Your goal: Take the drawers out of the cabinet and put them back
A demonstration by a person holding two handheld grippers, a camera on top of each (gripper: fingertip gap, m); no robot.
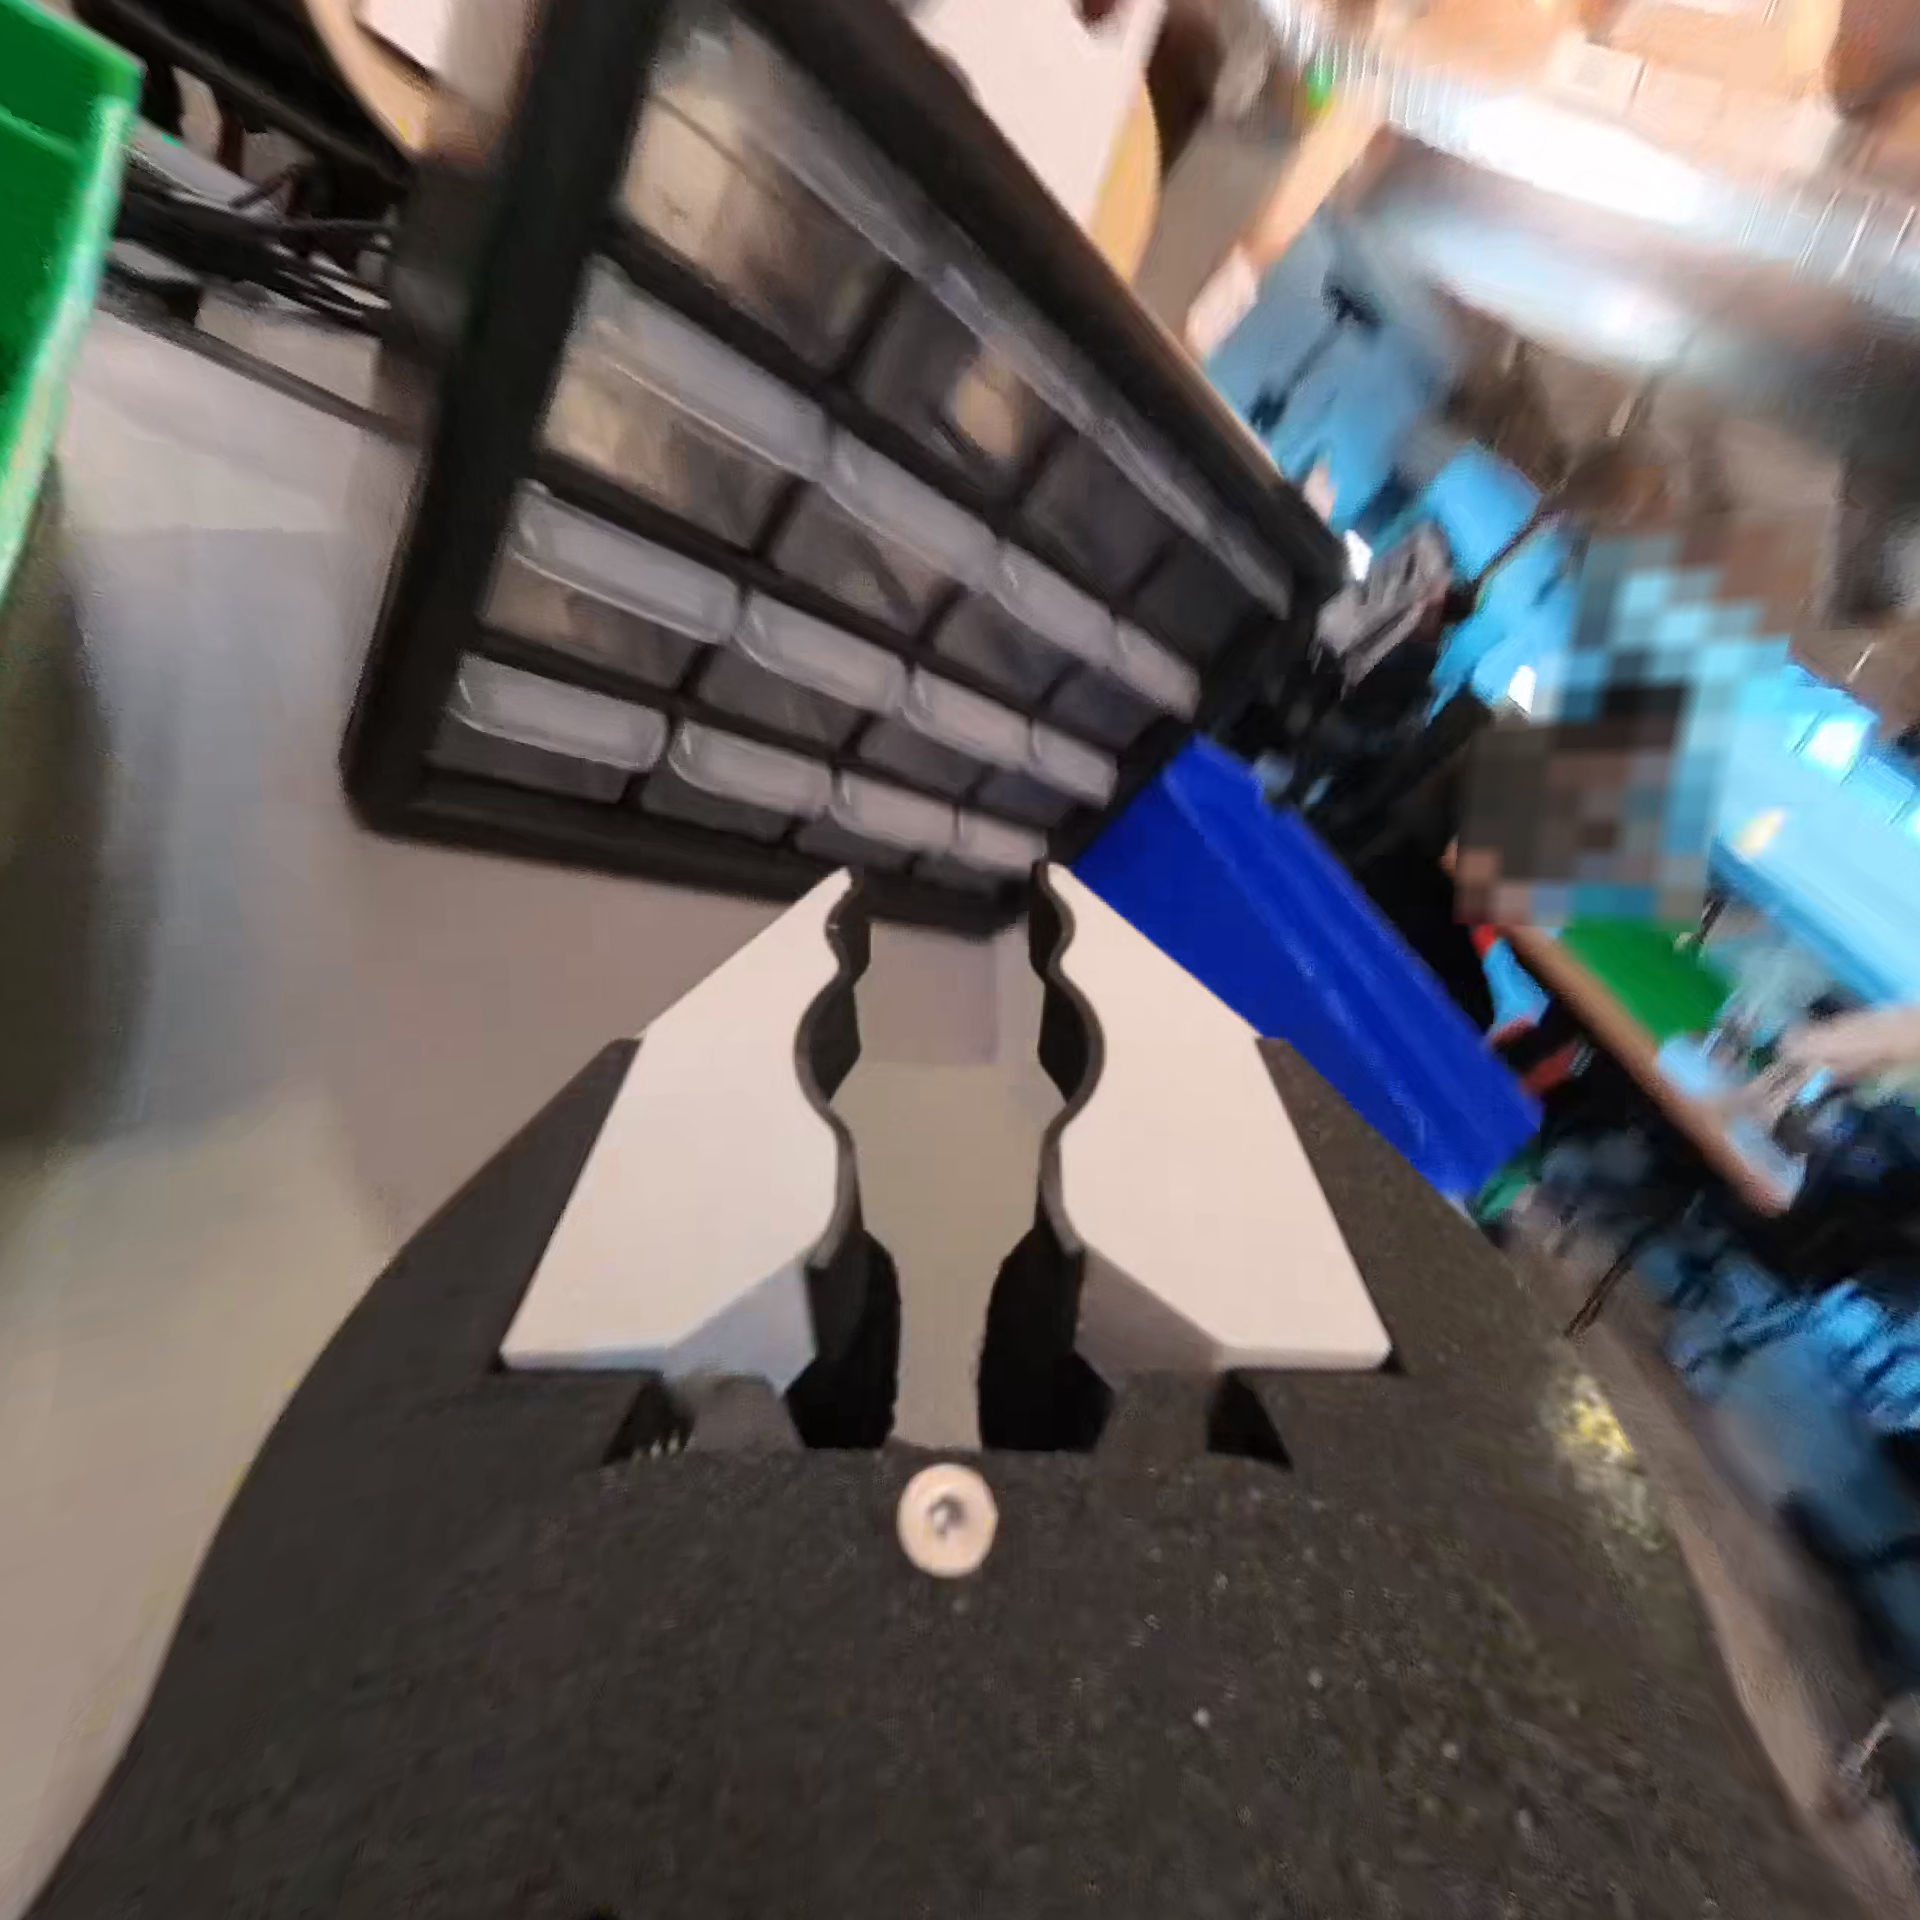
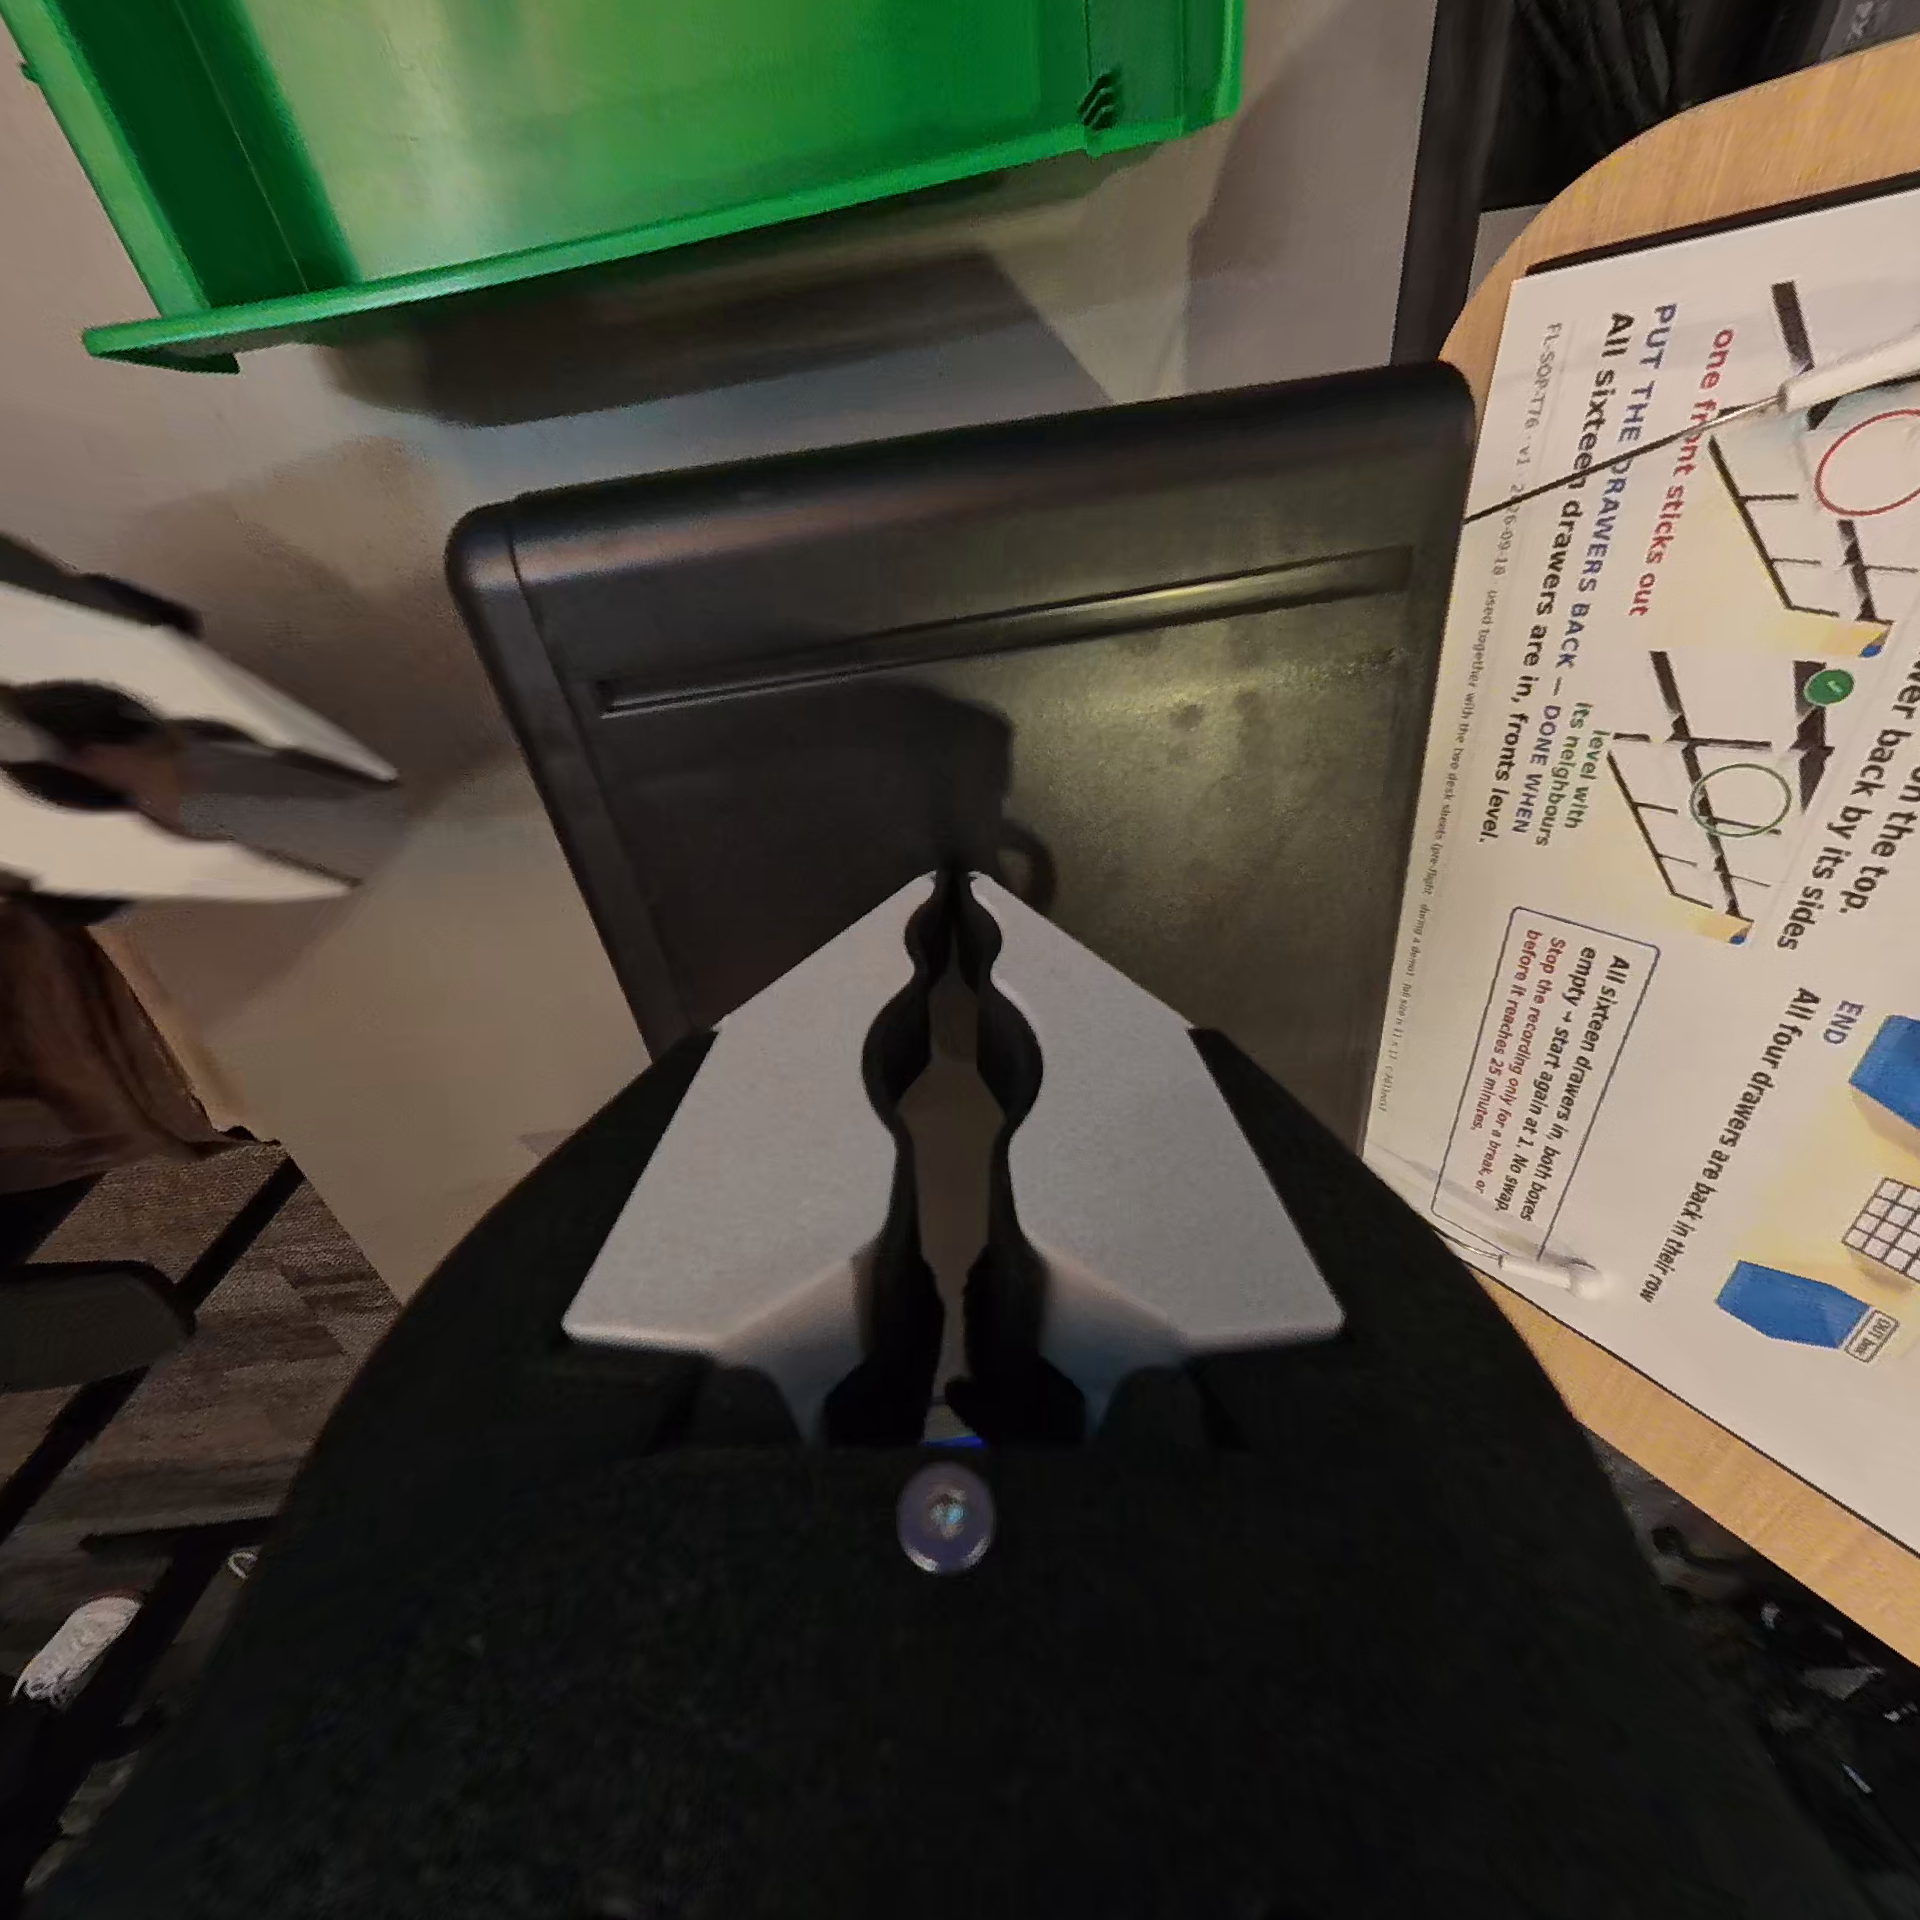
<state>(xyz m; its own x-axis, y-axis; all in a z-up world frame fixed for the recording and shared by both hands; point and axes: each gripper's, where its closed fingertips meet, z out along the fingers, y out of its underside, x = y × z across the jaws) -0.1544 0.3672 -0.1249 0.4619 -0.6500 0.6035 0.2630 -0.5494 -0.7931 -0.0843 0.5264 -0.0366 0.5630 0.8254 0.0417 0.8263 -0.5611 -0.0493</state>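
The black cabinet [image 1: 499, 436] stands on the grey table, its grid of clear drawers [image 1: 717, 405] all pushed in; the view is tilted and blurred. My left gripper [image 1: 948, 883] is open and empty, a short way in front of the cabinet's bottom row. In the right wrist view a plain black outer panel of the cabinet [image 2: 1143, 675] fills the middle. My right gripper [image 2: 951, 883] is shut with nothing between its fingers, its tips over that panel; I cannot tell if they touch it. The left gripper [image 2: 177, 727] shows blurred at the left edge.
A blue bin [image 1: 1299, 956] lies just right of the cabinet. A green bin [image 1: 52, 260] stands at the left and shows beyond the cabinet [image 2: 675, 156]. A printed sheet [image 2: 1714, 831] lies on a wooden tabletop [image 2: 1558, 260]. A person sits at the far right.
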